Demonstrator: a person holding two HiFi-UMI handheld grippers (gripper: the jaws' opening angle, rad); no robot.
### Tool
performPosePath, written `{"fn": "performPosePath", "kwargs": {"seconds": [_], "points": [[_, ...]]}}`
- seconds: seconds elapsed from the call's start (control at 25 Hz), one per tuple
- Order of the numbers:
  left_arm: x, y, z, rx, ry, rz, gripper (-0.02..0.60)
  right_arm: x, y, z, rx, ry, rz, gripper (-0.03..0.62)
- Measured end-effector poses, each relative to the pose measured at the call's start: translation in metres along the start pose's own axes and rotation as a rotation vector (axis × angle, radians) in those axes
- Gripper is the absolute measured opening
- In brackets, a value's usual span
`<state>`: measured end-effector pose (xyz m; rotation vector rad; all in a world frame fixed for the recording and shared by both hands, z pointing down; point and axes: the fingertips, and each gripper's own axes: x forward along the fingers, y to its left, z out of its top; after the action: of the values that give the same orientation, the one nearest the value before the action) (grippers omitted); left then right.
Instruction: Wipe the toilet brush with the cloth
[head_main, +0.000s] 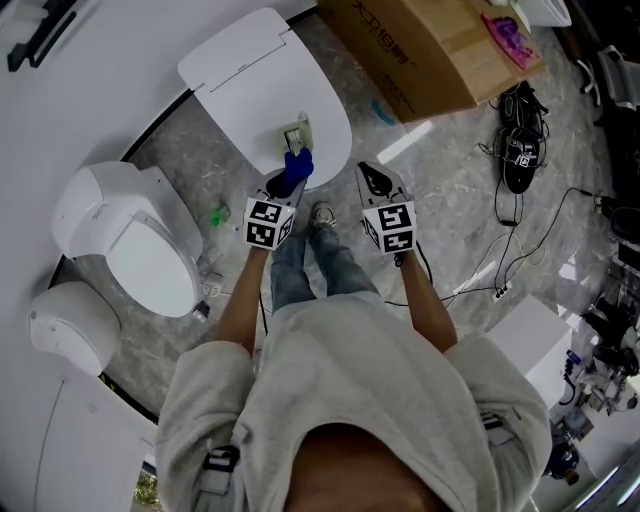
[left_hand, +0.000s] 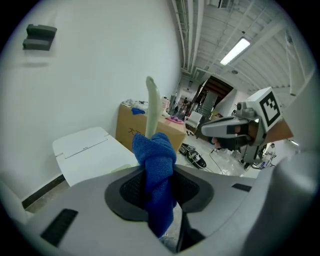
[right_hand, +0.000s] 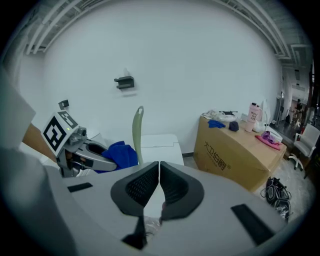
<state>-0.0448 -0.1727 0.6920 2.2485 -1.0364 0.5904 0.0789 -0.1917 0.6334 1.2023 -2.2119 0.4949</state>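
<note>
The left gripper is clamped on a bunched blue cloth, with a wad of it pushed out ahead of the jaws so that fabric, not plastic, meets the toilet brush. The brush stands upright on the closed lid of the white toilet, its pale green handle rising just beyond the cloth. That leaves the handle free to be rubbed along its length. Whether cloth and handle already touch is hard to tell. The right gripper hangs beside the left with its jaws pressed together on nothing, probably held in reserve to steady the brush. The only writing is dark Chinese print on the side of the cardboard box, too small to read
</note>
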Motion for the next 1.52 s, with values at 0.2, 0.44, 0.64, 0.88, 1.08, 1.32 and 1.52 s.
{"fn": "performPosePath", "kwargs": {"seconds": [0.2, 0.44, 0.64, 0.88, 1.08, 1.32, 1.52], "points": [[-0.02, -0.032, 0.036, 0.011, -0.113, -0.022, 0.127, 0.0, 0.005, 0.0, 0.003, -0.008, 0.006, 0.032], [-0.034, -0.06, 0.087, 0.026, -0.244, -0.008, 0.127, -0.005, 0.003, 0.001, 0.005, -0.019, -0.001, 0.032], [-0.033, -0.049, 0.101, -0.028, -0.261, 0.122, 0.127, -0.008, -0.001, -0.002, 0.012, -0.019, -0.013, 0.032], [-0.028, -0.037, 0.101, -0.08, -0.255, 0.178, 0.127, -0.01, 0.0, -0.004, 0.013, -0.019, -0.01, 0.032], [-0.024, -0.029, 0.097, -0.117, -0.247, 0.175, 0.127, -0.01, 0.001, -0.006, 0.014, -0.015, -0.009, 0.032], [-0.016, -0.023, 0.081, -0.141, -0.217, 0.182, 0.127, -0.009, -0.002, -0.007, 0.013, -0.01, -0.009, 0.032], [-0.007, -0.016, 0.061, -0.146, -0.174, 0.191, 0.127, -0.006, -0.002, -0.009, 0.012, -0.001, -0.008, 0.032]]}}
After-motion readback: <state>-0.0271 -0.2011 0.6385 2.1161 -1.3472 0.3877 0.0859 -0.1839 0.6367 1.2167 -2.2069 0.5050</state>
